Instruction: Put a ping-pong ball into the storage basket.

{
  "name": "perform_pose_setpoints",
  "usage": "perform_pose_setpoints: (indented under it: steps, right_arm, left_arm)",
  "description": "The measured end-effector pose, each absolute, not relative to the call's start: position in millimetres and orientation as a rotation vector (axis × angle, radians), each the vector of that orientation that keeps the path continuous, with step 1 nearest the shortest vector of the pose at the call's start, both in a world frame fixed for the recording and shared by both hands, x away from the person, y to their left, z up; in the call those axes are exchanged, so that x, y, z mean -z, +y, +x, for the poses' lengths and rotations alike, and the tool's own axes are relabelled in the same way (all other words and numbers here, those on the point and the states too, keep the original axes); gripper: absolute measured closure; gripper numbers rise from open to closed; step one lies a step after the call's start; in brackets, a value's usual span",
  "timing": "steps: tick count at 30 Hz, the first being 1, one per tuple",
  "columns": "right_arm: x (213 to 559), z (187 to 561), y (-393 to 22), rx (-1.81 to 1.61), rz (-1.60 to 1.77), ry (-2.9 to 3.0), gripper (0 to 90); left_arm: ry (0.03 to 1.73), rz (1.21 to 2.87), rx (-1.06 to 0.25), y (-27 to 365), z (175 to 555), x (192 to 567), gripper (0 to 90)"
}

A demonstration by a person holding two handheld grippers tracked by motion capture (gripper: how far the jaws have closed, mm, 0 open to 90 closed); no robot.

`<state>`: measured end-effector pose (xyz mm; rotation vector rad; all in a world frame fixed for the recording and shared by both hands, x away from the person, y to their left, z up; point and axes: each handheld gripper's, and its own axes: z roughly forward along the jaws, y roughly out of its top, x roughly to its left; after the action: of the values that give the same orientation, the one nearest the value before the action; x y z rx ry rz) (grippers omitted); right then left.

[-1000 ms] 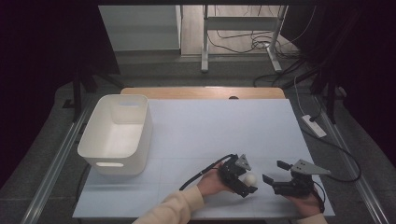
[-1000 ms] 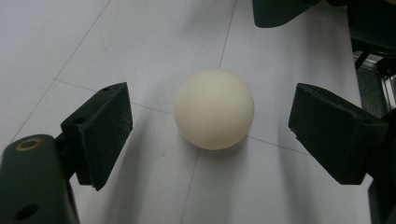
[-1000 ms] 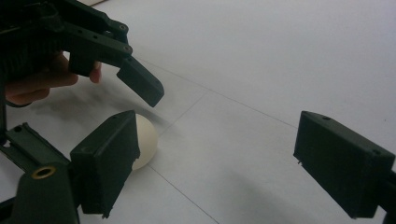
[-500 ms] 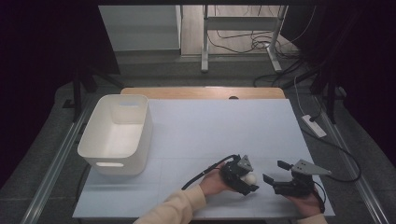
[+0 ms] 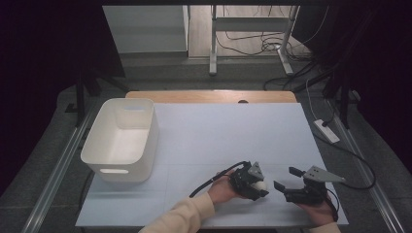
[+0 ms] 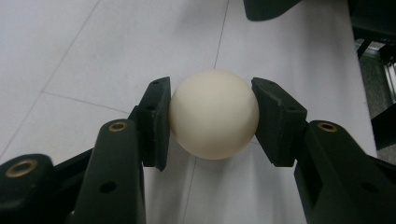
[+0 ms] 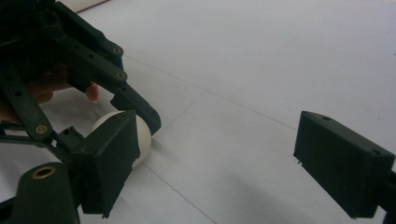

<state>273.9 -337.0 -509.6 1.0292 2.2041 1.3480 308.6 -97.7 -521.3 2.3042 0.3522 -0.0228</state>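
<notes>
Ball [image 5: 261,185], high view: small, cream-white, round, sitting at the near edge of the desk [image 5: 228,131], a white sheet marked with thin lines. Left gripper [image 5: 255,187] lies low around it, a hand behind on the grip, cable trailing off toward the left. Jaws have just been closing, with the ball between them. Right gripper [image 5: 285,179] rests just beside, to the right, apart from the ball, jaws spread wide with nothing between. White bin [image 5: 124,141] stands well apart at the left of the desk, hollow side up, slot handle facing near.

Left gripper view: ball [image 6: 214,113] matte, smooth, evenly ivory, no seam or print visible, faint shadow beneath on the sheet. Both black pads press its sides at about mid-height; ball held. It appears to rest on the desk, though contact underneath is hard to tell.

Right gripper view: own jaws stand wide, bare sheet between them. Ball [image 7: 142,137] partly hidden behind the near pad, pale curve showing, clasped in the left gripper [image 7: 126,128] at the left of frame.
</notes>
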Motion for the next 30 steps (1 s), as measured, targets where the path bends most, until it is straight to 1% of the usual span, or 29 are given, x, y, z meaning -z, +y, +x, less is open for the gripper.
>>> perform_pose_setpoints:
  steps: [30]
  right_arm:
    - [509.5, 273.2, -335.7, -1.342, 1.024, 2.211, 14.2]
  left_arm:
    - [0.370, 2.218, -0.017, -73.5, 305.8, 498.3, 51.0]
